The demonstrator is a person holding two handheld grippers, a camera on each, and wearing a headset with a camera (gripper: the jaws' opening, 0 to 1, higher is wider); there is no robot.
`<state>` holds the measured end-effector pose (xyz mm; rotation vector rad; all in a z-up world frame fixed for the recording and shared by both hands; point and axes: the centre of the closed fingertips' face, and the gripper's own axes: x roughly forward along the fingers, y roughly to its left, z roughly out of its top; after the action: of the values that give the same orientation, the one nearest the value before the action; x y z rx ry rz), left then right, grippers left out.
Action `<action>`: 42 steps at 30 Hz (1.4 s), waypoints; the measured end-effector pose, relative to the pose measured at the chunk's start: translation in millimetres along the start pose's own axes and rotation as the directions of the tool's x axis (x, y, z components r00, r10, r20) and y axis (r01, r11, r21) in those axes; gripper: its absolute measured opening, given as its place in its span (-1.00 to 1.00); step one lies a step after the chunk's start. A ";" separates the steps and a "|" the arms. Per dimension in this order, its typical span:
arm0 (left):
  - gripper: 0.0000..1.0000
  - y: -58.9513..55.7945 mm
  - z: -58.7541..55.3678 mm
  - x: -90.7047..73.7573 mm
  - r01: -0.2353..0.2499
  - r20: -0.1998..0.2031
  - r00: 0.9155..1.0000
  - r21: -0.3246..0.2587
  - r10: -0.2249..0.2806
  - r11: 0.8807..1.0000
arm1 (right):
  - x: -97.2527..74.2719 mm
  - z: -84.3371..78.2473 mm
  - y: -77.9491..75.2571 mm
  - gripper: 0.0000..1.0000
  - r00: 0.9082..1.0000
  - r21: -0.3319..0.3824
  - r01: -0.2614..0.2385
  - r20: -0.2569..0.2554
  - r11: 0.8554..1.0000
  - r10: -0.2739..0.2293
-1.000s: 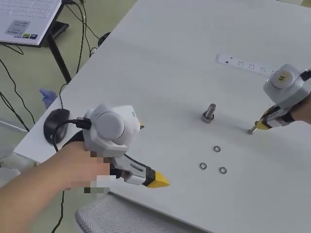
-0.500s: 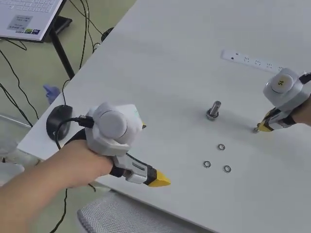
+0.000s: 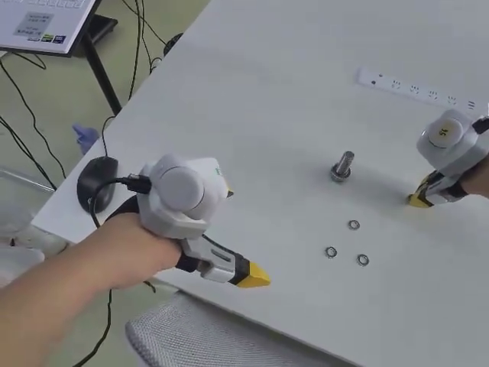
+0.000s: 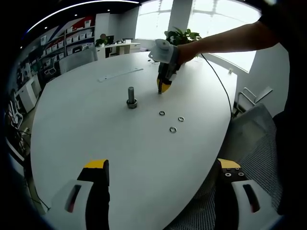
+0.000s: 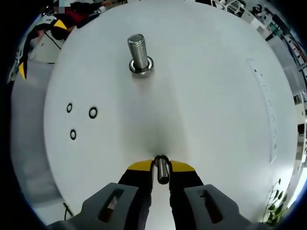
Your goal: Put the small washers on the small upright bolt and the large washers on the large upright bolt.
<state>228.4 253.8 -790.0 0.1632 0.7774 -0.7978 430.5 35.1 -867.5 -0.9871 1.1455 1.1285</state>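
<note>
On a broad white surface (image 3: 267, 92), the work is at its set-up step: the right gripper (image 3: 419, 202) is clamped on the small bolt (image 5: 162, 170), holding it tip-down against the surface well to the side of the large bolt (image 3: 341, 166), which already stands upright. The left gripper (image 3: 256, 277) hangs with its jaws apart near the surface's front edge, carrying nothing. Three washers (image 3: 353, 225) lie flat in a loose triangle between the two grippers, near the large bolt, and none is on a bolt yet; whether they are small or large cannot be told. The next move, by the look of it, calls for the small bolt to be left standing steady on its own as the jaws let go, and then for a thin washer to be pinched up off the flat. Against the head view of a second ago, the bolt's lower end, then seen poking out beside the yellow tips, is now hidden by them. The washers keep the same triangle, and the left gripper keeps its low place.
</note>
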 end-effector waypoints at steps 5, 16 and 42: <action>0.82 0.4 -1.4 0.6 0.002 -0.003 1.000 -0.003 -0.002 1.000 | -0.6 2.1 -1.7 -0.74 1.000 0.004 0.004 0.010 1.000 -0.004; 0.80 -0.7 0.8 0.1 0.006 -0.003 1.000 0.002 -0.006 1.000 | 1.2 -0.6 0.9 -0.71 1.000 -0.017 0.004 0.000 1.000 -0.004; 0.79 -3.4 -1.0 -2.3 0.003 -0.007 1.000 0.005 -0.003 1.000 | -4.0 1.9 1.5 -0.33 0.999 -0.016 -0.018 0.035 1.000 0.019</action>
<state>224.4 253.2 -788.6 0.1694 0.7827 -0.8024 429.1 36.6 -863.2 -0.9667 1.1207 1.1669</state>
